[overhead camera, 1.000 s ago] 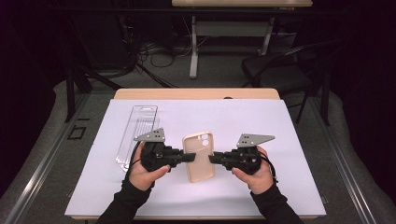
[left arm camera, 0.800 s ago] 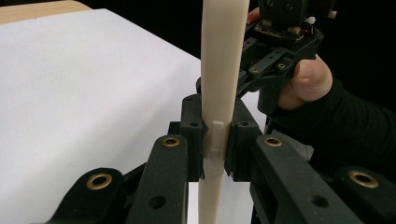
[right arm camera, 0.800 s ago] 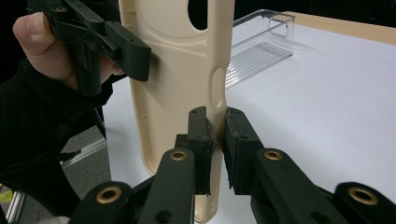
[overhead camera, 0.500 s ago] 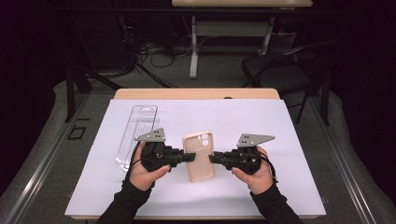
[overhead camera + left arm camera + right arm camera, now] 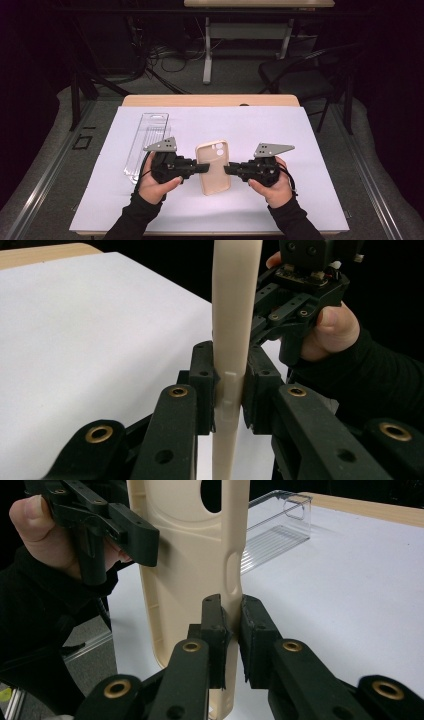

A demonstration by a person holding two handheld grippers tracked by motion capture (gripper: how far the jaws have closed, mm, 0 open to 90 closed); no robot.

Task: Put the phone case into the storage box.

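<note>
**Phone case held between two grippers, scene unchanged but for a slight easing on the left**

The beige phone case [image 5: 213, 167] sits between the two grippers above the white sheet [image 5: 310, 200] that covers the table, its camera cut-out toward the far end. The left gripper [image 5: 201, 168] has its jaws on the case's left edge, and the right gripper [image 5: 228, 170] has its jaws on the right edge. In the left gripper view the two black pads [image 5: 202, 385] stand on either side of the case's thin rim, right at its side buttons, set narrow and pressing the rim. In the right gripper view the jaws pinch the other rim just below its side slot, also narrow.

Compared with the earlier high views, the case lies at the same spot and the same angle, and both hands rest where they were. The left jaws have just been opening by a hair, with the case's rim between them; the right jaws keep their set.

A clear plastic package [image 5: 148, 145] lies flat on the sheet to the left of the left gripper, apart from the case.
</note>
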